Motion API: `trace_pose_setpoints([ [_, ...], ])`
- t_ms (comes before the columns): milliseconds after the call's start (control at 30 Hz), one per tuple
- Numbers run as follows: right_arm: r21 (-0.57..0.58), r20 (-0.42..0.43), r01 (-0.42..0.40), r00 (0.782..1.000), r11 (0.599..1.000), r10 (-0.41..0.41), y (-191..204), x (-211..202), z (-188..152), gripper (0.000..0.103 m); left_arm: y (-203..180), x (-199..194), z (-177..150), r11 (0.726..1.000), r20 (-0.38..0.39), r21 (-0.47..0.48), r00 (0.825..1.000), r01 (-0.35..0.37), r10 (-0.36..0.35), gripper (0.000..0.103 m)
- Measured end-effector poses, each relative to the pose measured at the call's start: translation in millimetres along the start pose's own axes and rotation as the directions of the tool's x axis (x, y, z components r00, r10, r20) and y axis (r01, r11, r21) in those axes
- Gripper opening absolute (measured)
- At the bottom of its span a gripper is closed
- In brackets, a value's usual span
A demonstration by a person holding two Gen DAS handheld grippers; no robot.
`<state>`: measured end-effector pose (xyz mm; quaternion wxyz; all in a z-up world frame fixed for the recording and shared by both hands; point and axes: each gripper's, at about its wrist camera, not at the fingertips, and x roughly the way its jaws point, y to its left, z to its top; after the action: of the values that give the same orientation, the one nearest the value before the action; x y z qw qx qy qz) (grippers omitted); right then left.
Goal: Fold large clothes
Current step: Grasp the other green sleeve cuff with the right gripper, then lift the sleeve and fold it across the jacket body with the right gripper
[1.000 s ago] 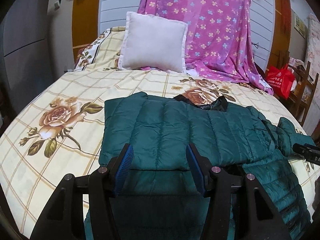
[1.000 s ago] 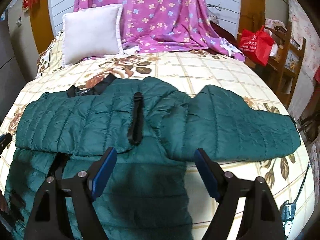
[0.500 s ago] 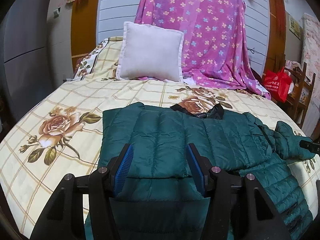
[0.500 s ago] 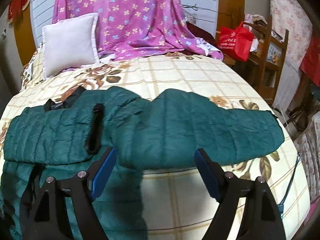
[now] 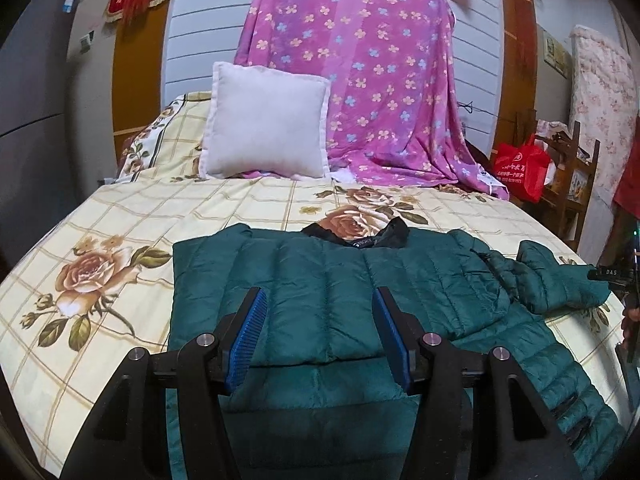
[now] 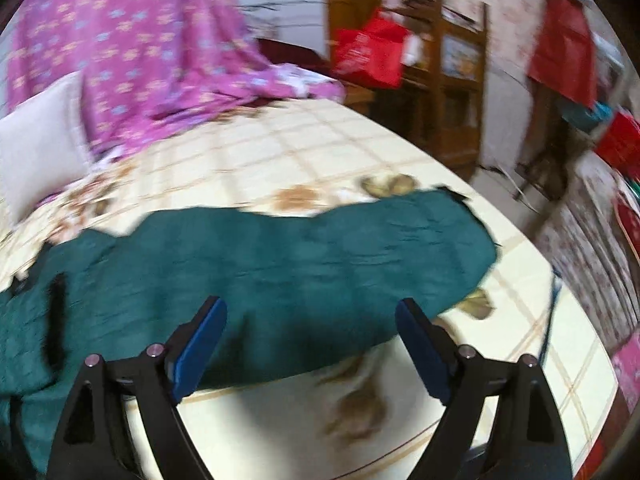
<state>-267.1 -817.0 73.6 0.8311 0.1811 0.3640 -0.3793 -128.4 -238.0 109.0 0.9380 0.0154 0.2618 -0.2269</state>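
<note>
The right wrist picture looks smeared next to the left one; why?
Right wrist view: motion blur smears the jacket, bed and red bag; only the gripper is crisp. Left wrist view: sharp throughout, though the fisheye bends the bed's edges.

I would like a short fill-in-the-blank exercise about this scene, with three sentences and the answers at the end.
1. The quilted jacket lying on the bed is dark ____ in colour.
2. Both the left gripper and the right gripper have their jaws ____.
3. The white pillow leans beside a ____ flowered cloth.

Answers: green; open; pink
</note>
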Motion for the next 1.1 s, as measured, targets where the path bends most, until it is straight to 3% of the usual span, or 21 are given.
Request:
trace_pose_setpoints([
  [233, 0.204, -0.036, 0.097, 0.995, 0.974, -0.092, -79, 41, 11, 0.089, 12, 10, -2, 0.999, -0.034, -0.047, 0.999, -0.019, 0.017, 0.036],
  [433, 0.284, -0.068, 0.125, 0.992, 0.951, -0.111, -107, 71, 14, 0.089, 13, 15, -6, 0.998, -0.050, -0.047, 0.998, -0.033, 0.030, 0.036],
  [600, 0.356, -0.061, 0.090, 0.995, 0.930, -0.073, -120, 84, 15, 0.089, 14, 18, -8, 0.998, -0.058, -0.039, 0.998, -0.043, 0.040, 0.036],
  [667, 0.359, -0.042, 0.070, 0.997, 0.931, -0.058, -121, 85, 16, 0.082, 15, 19, -8, 0.998, -0.062, -0.044, 0.997, -0.048, 0.045, 0.036],
  [733, 0.348, -0.034, 0.049, 0.999, 0.936, -0.040, -121, 85, 18, 0.054, 16, 19, -8, 0.997, -0.064, -0.051, 0.997, -0.052, 0.048, 0.036],
  [800, 0.342, -0.023, 0.034, 0.999, 0.939, -0.028, -121, 81, 20, 0.039, 18, 19, -8, 0.997, -0.064, -0.055, 0.997, -0.056, 0.052, 0.036],
  [833, 0.340, -0.010, 0.025, 1.000, 0.940, -0.023, -121, 77, 22, 0.023, 19, 18, -7, 0.996, -0.063, -0.059, 0.996, -0.060, 0.056, 0.036],
  [1000, 0.294, 0.094, -0.097, 0.993, 0.951, 0.072, -109, 32, 37, 0.017, 28, 12, -3, 0.993, -0.061, -0.090, 0.995, -0.082, 0.077, 0.036],
  [1100, 0.224, 0.162, -0.193, 0.974, 0.955, 0.159, -86, -6, 52, 0.016, 37, 9, -1, 0.987, -0.069, -0.122, 0.993, -0.100, 0.092, 0.036],
])
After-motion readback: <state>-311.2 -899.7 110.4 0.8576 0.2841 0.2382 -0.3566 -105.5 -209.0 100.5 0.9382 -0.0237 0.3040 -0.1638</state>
